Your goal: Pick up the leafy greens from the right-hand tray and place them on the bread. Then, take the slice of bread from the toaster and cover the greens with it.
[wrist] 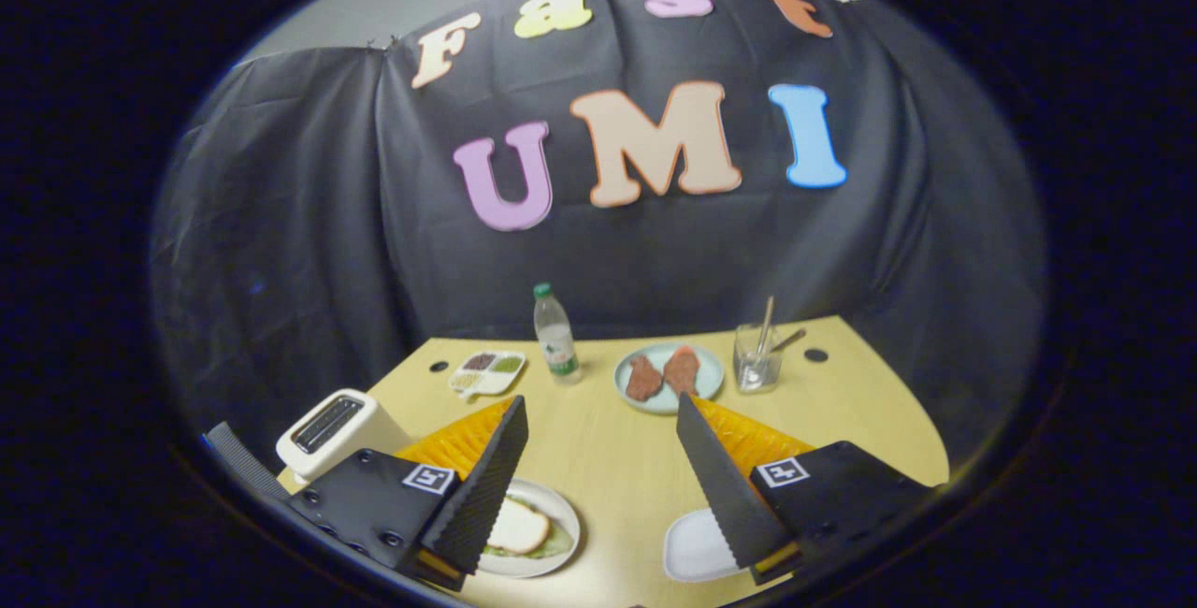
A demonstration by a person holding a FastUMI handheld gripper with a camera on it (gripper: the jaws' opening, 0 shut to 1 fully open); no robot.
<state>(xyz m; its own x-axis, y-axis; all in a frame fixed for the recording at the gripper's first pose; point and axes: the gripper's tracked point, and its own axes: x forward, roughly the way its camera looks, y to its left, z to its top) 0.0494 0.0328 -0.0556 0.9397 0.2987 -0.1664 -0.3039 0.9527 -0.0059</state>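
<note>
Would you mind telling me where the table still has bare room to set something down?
The widest bare patch lies between the open gripper's fingers, bordered by the sandwich plate, white tray and meat plate. The back row is crowded: divided dish, bottle, glass.

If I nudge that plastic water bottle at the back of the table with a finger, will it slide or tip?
The water bottle stands upright, tall and narrow on a small base, so a high push would probably tip it. It looks like clear, thin plastic, likely light; how full it is I cannot tell. Once down, its round body may roll toward the blue plate. The gripper is open, well short of it.
</note>
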